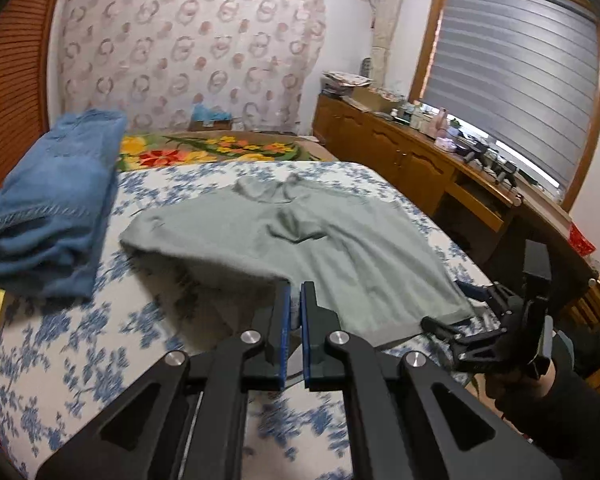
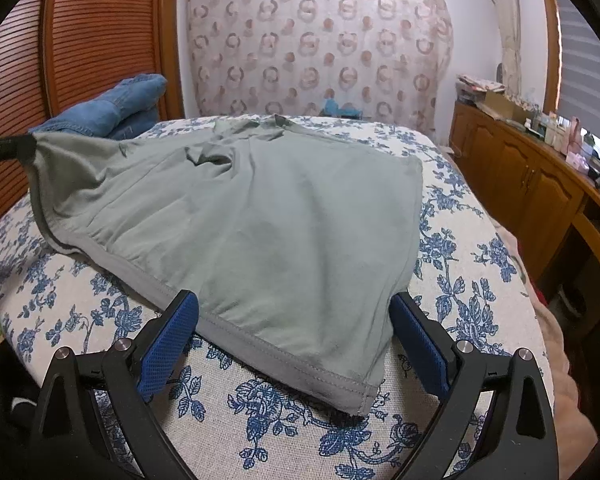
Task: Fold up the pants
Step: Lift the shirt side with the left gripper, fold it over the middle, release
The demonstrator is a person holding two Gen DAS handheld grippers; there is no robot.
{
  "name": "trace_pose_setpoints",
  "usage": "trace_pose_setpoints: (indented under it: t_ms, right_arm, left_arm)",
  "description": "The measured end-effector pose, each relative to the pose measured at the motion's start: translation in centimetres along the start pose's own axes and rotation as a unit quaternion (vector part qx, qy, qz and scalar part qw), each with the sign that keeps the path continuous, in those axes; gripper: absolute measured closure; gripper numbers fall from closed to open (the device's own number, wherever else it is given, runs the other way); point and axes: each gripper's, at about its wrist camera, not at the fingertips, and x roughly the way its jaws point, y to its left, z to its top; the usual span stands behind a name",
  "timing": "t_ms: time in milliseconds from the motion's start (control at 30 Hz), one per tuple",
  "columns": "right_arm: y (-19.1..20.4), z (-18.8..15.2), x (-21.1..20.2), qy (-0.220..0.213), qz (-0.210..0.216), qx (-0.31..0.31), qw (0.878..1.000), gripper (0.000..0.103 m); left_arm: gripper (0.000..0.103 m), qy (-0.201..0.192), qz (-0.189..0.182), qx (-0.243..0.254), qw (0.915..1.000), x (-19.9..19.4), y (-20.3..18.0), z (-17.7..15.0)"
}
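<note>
Grey-green pants point(image 1: 300, 232) point(image 2: 280, 220) lie spread on the bed. My left gripper point(image 1: 296, 292) is shut on their near edge and holds that edge raised off the sheet. From the right wrist view the left gripper point(image 2: 8, 150) shows at the far left, pulling a corner of the waistband up. My right gripper point(image 2: 294, 304) point(image 1: 460, 308) stands open low over the bed. Its blue pads point(image 2: 172, 336) sit on either side of the pants' stitched hem corner, without pressing on the cloth.
Folded blue jeans point(image 1: 56, 200) point(image 2: 112, 108) are stacked at the bed's far left. The bed point(image 1: 80, 340) point(image 2: 480, 280) has a blue-flowered sheet. A wooden cabinet point(image 1: 400, 160) point(image 2: 520, 184) with clutter on top runs along the right. A person's dark sleeve point(image 1: 560, 400) holds the right gripper.
</note>
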Motion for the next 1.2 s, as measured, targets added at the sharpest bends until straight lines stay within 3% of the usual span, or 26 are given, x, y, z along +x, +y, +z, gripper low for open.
trace_pose_setpoints:
  t_ms: [233,700,867,1200]
  right_arm:
    - [-1.1,0.9,-0.1,0.03,-0.001,0.025,0.999,0.006]
    - [-5.7,1.5,-4.4,-0.008,-0.02,0.053,0.998,0.008]
    - [-6.8,1.2,-5.3,-0.014,-0.027,0.061,0.998,0.008]
    - [-7.7,0.7,-6.2,-0.02,-0.037,0.066,0.997,0.008]
  left_arm:
    - [0.102,-0.001,-0.026,0.031,0.9992,1.0,-3.0,2.1]
    - [0.102,0.007,-0.088,0.092,0.9918,4.0,-11.2,6.6]
    - [0.102,0.019,-0.098,0.119,0.9878,5.8,-14.0,7.5]
    - [0.1,0.051,-0.094,0.12,0.987,8.3,-15.2,6.8]
